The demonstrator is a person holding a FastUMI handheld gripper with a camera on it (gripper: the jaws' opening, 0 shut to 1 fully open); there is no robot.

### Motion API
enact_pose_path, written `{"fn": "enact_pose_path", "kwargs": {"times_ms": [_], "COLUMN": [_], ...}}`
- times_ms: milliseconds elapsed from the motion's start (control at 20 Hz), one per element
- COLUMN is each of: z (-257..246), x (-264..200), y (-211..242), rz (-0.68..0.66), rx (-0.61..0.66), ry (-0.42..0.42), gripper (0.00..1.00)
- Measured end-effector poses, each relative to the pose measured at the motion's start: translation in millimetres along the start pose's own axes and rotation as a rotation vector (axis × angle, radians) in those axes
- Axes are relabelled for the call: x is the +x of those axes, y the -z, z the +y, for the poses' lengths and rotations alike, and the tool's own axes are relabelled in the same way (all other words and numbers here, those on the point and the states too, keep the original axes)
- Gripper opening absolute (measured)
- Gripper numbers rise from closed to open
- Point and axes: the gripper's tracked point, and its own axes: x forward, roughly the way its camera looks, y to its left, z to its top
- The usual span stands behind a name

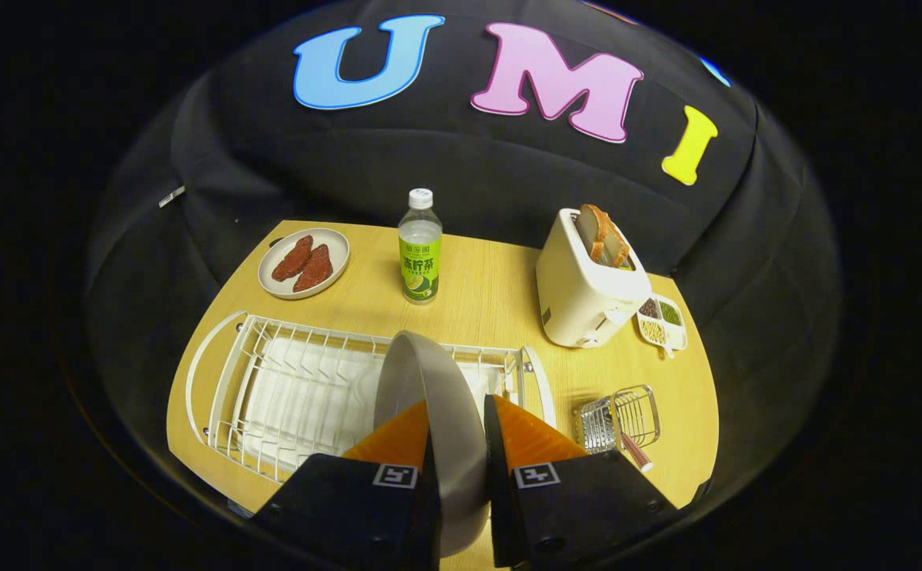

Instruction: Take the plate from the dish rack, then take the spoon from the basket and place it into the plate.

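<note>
A grey plate (437,412) stands on edge between my fingers, and my gripper (456,412) is shut on its rim. The plate is held over the right part of the white wire dish rack (294,388), whether it still touches the rack I cannot tell. To the right of the fingers stands a small wire basket (624,420) on the wooden table (493,293). A spoon (637,454) with a reddish handle leans out of the basket toward me.
Beyond the rack stand a green drink bottle (420,247), a plate with two pieces of red meat (304,262), and a white toaster (588,285) holding bread. A small divided snack dish (662,319) lies right of the toaster.
</note>
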Motion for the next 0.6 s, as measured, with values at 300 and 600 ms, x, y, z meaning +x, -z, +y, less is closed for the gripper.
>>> {"fn": "enact_pose_path", "kwargs": {"times_ms": [300, 600], "z": [-41.1, -90.0], "x": [-32.0, -75.2], "y": [6.1, 43.0], "rz": [-0.014, 0.009], "rx": [0.098, 0.186], "ry": [-0.119, -0.239], "gripper": [0.29, 0.29]}}
